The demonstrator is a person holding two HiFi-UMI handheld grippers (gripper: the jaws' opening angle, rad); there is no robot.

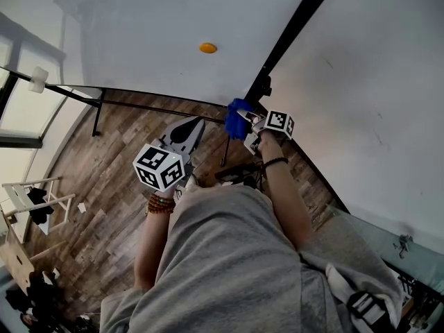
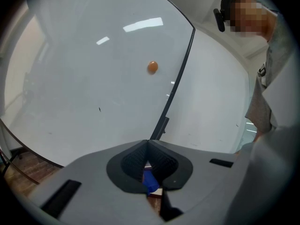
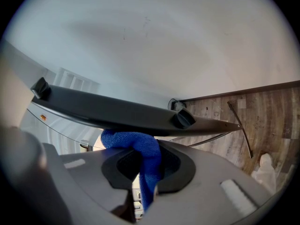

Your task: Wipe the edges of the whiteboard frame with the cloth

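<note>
The whiteboard (image 1: 152, 26) stands ahead, and its black frame edge (image 1: 295, 30) runs down its right side. My right gripper (image 1: 250, 125) is shut on a blue cloth (image 1: 237, 118) and holds it against the lower end of that edge. In the right gripper view the cloth (image 3: 143, 151) bunches between the jaws, just under the black frame bar (image 3: 122, 116). My left gripper (image 1: 187, 134) hangs lower left of the cloth, away from the board, and is shut on nothing. In the left gripper view, my left gripper (image 2: 148, 145) points at the board and the frame edge (image 2: 180, 74).
An orange magnet (image 1: 207, 48) sticks on the board; in the left gripper view the same magnet (image 2: 152, 67) is near the frame. A plain white wall (image 1: 374, 82) lies right of the frame. Below are a wood floor (image 1: 104, 186), the board's black stand bar (image 1: 139, 106), and a wooden rack (image 1: 35, 200) at far left.
</note>
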